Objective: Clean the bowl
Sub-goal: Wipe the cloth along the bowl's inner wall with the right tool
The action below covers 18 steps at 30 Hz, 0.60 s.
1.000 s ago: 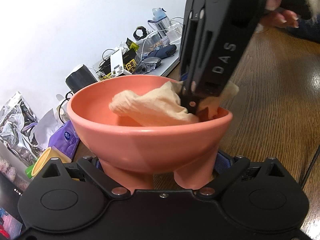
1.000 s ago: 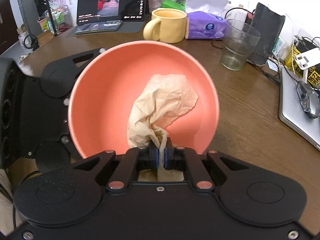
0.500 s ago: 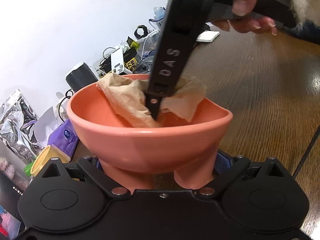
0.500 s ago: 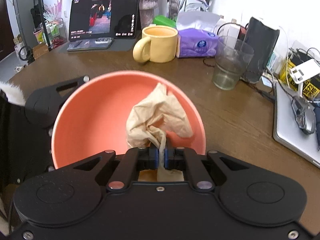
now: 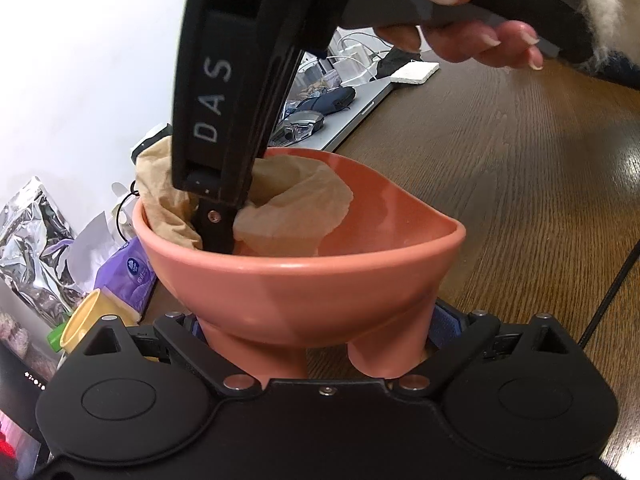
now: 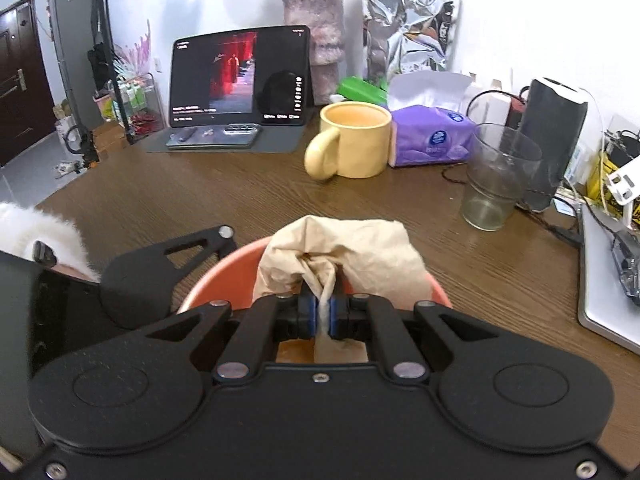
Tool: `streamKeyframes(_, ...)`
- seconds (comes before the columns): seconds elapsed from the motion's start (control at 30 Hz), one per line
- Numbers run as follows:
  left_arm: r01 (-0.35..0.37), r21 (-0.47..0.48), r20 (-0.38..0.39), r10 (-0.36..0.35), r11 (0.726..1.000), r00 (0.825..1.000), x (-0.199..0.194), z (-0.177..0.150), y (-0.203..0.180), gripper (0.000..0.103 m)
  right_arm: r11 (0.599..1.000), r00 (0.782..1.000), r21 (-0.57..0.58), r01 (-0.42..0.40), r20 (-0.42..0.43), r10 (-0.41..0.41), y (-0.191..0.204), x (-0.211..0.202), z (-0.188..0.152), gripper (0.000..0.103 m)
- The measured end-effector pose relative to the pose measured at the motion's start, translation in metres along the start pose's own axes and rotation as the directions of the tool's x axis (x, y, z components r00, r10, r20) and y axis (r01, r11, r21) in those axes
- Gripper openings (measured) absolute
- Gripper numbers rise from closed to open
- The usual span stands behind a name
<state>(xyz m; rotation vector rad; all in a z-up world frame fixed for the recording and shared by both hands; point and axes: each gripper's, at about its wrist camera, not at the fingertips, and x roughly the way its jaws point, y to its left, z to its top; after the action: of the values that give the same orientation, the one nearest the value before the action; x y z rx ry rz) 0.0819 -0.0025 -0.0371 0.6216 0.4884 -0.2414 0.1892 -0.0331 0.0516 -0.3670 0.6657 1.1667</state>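
Dark wood-grain bench (image 6: 208, 196), white wall behind. At twelve o'clock in the right view: glossy yellow mug (image 6: 354, 142), purple tissue pack (image 6: 430, 138); clear glass (image 6: 498, 176) at two. Smooth salmon bowl (image 5: 320, 280), footed, is gripped at its base by the left gripper (image 5: 316, 340) jaws. Right gripper (image 6: 324, 312) jaws are closed on crumpled tan paper towel (image 6: 344, 256) at the bowl's rim.

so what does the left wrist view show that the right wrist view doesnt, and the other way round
Only the left wrist view: the person's hand on the right gripper's handle, the bowl's outer wall and feet between the left gripper's fingers.

Only the right wrist view: the tablet, glass, vase, and the right gripper's pads pinching the cloth.

Both: the pink bowl, the tan cloth in it, the yellow mug and the wooden table.
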Motion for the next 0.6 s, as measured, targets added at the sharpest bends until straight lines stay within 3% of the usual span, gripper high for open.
streamKeyframes(0.27,0.001,-0.004,-0.002,-0.001,1.000,1.000,0.002,0.000,0.001,0.097,0.997,0.997,0.005,-0.075,0.006,0.075,0.009,-0.009,-0.004,0.008)
streamKeyframes(0.6,0.003,-0.001,0.001,-0.003,1.000,1.000,0.002,-0.003,0.000,0.097,0.995,0.995,-0.004,-0.100,-0.028,0.100,0.023,-0.018,-0.015,0.008)
